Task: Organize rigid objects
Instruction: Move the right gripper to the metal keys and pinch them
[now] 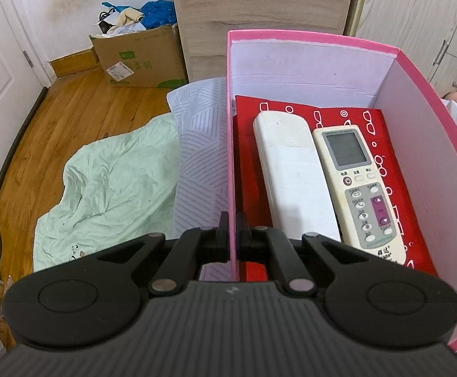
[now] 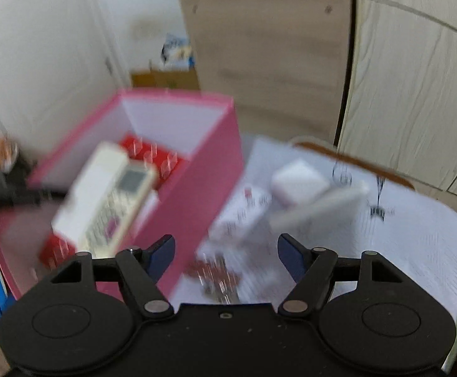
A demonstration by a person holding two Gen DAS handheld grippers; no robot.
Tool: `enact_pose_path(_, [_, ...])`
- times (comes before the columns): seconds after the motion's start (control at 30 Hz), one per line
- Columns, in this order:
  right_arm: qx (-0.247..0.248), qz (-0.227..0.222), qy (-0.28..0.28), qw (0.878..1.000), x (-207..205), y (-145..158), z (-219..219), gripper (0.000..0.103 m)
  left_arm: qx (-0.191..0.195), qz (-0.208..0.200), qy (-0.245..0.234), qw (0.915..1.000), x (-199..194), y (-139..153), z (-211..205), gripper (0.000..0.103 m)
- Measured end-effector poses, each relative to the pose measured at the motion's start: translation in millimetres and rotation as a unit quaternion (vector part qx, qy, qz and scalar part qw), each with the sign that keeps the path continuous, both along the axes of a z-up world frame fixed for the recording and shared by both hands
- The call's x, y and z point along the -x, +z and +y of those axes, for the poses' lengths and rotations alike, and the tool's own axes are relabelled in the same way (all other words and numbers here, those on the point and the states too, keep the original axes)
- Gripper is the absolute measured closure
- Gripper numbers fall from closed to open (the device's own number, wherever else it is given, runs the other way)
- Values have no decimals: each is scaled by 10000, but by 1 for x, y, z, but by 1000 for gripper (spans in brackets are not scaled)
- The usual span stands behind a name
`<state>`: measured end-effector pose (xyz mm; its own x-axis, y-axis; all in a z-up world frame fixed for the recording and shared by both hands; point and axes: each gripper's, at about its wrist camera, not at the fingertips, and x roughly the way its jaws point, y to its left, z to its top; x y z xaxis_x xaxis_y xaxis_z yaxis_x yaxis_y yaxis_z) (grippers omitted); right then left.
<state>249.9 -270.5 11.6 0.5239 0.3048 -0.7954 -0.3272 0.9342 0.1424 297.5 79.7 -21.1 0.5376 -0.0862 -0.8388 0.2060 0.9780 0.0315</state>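
Pink cardboard box point(image 1: 307, 42) holds two white remotes point(image 1: 294, 182); left tool point(image 1: 234, 232) clamps its wall, right tool point(image 2: 225, 251) spread apart, empty.

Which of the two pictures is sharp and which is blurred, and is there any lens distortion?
Left wrist view: sharp; the buttons on the remote control in the pink box are clear, while the door frame and floor edge bow like a fisheye. Right wrist view: motion blur smears the pink box and the items on the white cloth; only the right tool looks crisp.
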Motion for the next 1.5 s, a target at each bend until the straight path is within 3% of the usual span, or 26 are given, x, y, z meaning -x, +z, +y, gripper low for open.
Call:
enact_pose_path(0.2, [354, 294, 526, 9976, 9, -34, 13, 28, -91, 8, 29, 10000, -1, 0, -4, 100])
enact_pose_path(0.33, [644, 93, 863, 9941, 13, -45, 20, 40, -110, 0, 32, 9999, 0, 0, -6, 100])
enact_pose_path(0.4, [734, 74, 882, 9934, 8, -53, 20, 62, -110, -2, 24, 9999, 0, 0, -6, 100])
enact_pose_path(0.47, [588, 193, 771, 9951, 5, -58, 14, 76, -109, -2, 26, 9999, 0, 0, -6, 100])
enact_pose_path(0.5, [564, 238, 690, 9957, 3, -56, 12, 87, -104, -1, 26, 9999, 0, 0, -6, 100])
enact_pose_path(0.57, [402, 264, 465, 9978, 2, -46, 1, 98, -106, 5, 6, 9999, 0, 0, -7, 100])
enact_pose_path(0.63, [76, 196, 218, 9995, 3, -33, -11, 98, -112, 19, -4, 9999, 0, 0, -7, 100])
enact_pose_path(0.87, [-208, -503, -95, 9985, 20, 13, -27, 98, -144, 33, 7, 9999, -1, -1, -9, 100])
enact_pose_path(1.2, [-1038, -1504, 171, 9830, 58, 84, -13, 98, -96, 56, 60, 9999, -1, 0, -5, 100])
enact_pose_path(1.33, [-1280, -1539, 336, 9792, 64, 93, 7, 98, -95, 56, 61, 9999, -1, 0, -5, 100])
enact_pose_path(1.5, [-1492, -1167, 570, 9802, 48, 83, 46, 98, -93, 65, 52, 9999, -2, 0, -5, 100])
